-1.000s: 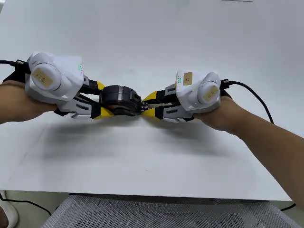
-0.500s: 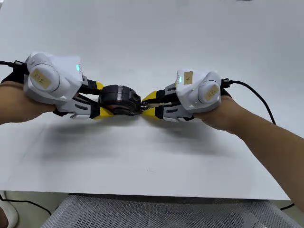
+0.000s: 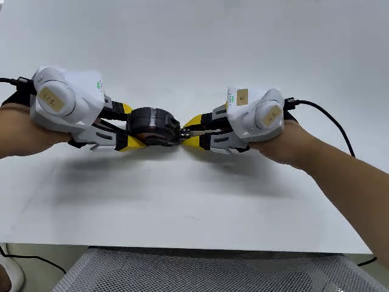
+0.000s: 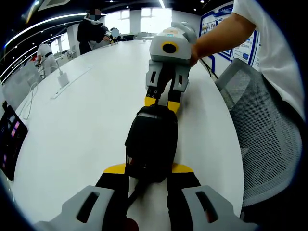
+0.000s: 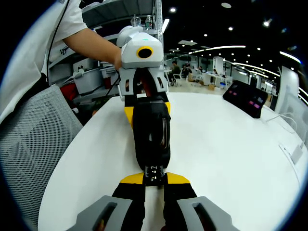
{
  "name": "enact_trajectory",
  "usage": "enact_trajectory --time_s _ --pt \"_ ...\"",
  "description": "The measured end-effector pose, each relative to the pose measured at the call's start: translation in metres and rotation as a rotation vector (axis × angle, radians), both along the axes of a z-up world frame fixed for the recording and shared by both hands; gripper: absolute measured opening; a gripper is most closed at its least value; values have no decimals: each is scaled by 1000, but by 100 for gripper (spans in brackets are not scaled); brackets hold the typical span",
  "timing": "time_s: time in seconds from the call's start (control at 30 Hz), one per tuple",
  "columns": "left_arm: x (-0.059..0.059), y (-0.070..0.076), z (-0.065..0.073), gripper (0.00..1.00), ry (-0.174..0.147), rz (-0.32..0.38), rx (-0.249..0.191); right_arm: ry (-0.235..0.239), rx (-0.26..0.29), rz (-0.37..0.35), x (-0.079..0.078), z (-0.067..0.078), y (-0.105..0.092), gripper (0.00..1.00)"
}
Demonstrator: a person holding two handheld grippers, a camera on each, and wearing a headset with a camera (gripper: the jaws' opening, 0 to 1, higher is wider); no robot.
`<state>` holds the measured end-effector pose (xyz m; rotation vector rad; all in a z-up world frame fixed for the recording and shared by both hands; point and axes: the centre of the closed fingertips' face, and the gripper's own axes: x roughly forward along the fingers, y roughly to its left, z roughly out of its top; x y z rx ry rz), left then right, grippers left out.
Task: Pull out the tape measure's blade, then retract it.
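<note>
Two grippers meet on one tape over a white table [image 3: 200,55]. The left gripper [image 3: 131,126] is clamped across the black case of the tape [image 3: 152,126]. The right gripper [image 3: 191,132] pinches the blade tip, tight at the case mouth.

The right gripper view shows that tip [image 5: 154,172] between the closed jaws; in the head view the yellow fingertips [image 3: 193,121] hide it. The left gripper view shows the case's back end.

One cable [image 3: 325,118] trails from the right gripper. A mesh chair [image 4: 260,125] stands by the table edge, and people [image 4: 94,26] stand far down the room.
</note>
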<state>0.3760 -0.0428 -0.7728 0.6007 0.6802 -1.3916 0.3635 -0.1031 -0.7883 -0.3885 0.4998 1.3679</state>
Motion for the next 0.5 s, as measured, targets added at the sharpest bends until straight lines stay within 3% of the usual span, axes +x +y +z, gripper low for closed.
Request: enact_trajectory --time_s 0.5 --pt "0 -1 -1 24 4 1 -1 -4 -11 -11 -2 1 -19 10"
